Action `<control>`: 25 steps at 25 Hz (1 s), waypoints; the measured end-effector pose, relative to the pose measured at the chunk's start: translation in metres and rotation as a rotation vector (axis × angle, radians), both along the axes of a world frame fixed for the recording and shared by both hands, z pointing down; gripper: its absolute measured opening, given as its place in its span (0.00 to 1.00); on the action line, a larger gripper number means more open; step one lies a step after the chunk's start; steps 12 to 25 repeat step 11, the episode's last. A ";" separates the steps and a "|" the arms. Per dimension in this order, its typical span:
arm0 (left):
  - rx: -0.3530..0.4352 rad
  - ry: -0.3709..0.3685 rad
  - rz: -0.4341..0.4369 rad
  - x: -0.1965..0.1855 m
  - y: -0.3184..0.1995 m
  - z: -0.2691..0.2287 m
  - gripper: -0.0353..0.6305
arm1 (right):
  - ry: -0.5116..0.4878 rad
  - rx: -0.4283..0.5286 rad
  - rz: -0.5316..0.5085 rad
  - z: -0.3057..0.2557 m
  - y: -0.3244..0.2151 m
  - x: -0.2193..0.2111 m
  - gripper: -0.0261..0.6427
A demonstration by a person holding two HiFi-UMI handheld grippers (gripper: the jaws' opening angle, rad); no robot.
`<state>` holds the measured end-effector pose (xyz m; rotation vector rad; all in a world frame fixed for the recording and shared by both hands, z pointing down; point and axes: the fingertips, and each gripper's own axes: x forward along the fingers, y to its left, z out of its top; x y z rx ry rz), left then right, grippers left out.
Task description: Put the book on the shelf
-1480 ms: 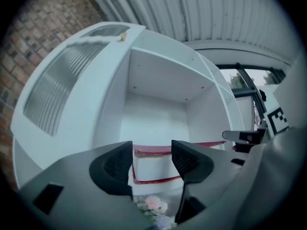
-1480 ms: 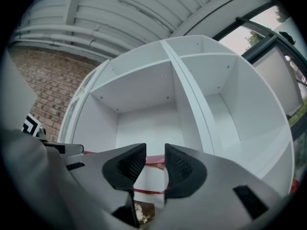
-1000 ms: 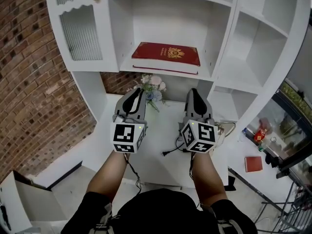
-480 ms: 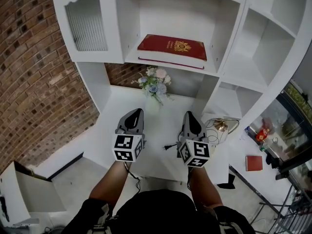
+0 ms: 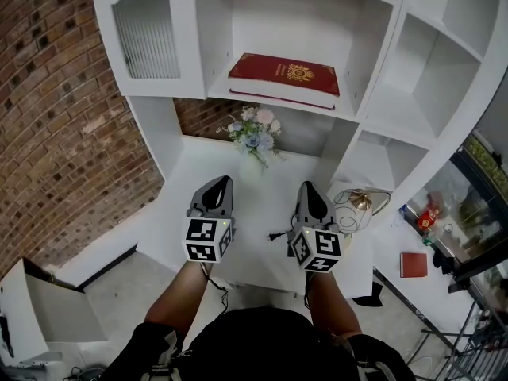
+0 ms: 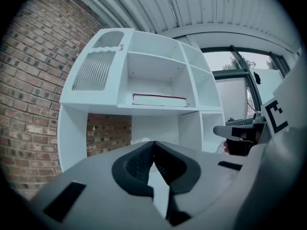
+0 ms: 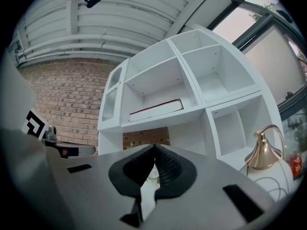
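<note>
A red book [image 5: 284, 72] with a gold emblem lies flat on the middle shelf of the white shelf unit [image 5: 373, 109]. It also shows as a thin red-edged slab in the left gripper view [image 6: 159, 99] and the right gripper view [image 7: 156, 109]. My left gripper [image 5: 220, 182] and right gripper [image 5: 309, 187] hang side by side over the white desk [image 5: 254, 240], well below and in front of the book. Both are shut, tips touching, with nothing between them.
A small bouquet of pale flowers [image 5: 255, 133] stands on the desk under the book's shelf. A brass pitcher [image 5: 361, 203] inside a wire loop sits right of my right gripper, with a black cable [image 5: 278, 235] nearby. A brick wall [image 5: 55, 109] is at left.
Both grippers have dropped from just below the book's shelf down to desk level and drawn back toward me. The book stays where it was on the shelf.
</note>
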<state>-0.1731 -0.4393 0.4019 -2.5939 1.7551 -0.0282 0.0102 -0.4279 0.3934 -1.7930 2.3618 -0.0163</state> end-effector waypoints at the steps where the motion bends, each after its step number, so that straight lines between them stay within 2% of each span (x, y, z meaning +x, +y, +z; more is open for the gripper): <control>1: -0.001 0.001 0.000 0.000 0.001 0.000 0.08 | -0.001 -0.001 -0.002 0.000 0.001 0.000 0.06; 11: -0.009 0.010 0.003 0.009 0.006 0.002 0.07 | -0.040 -0.022 -0.034 0.001 0.005 0.007 0.06; 25: -0.009 0.010 0.003 0.009 0.006 0.002 0.07 | -0.040 -0.022 -0.034 0.001 0.005 0.007 0.06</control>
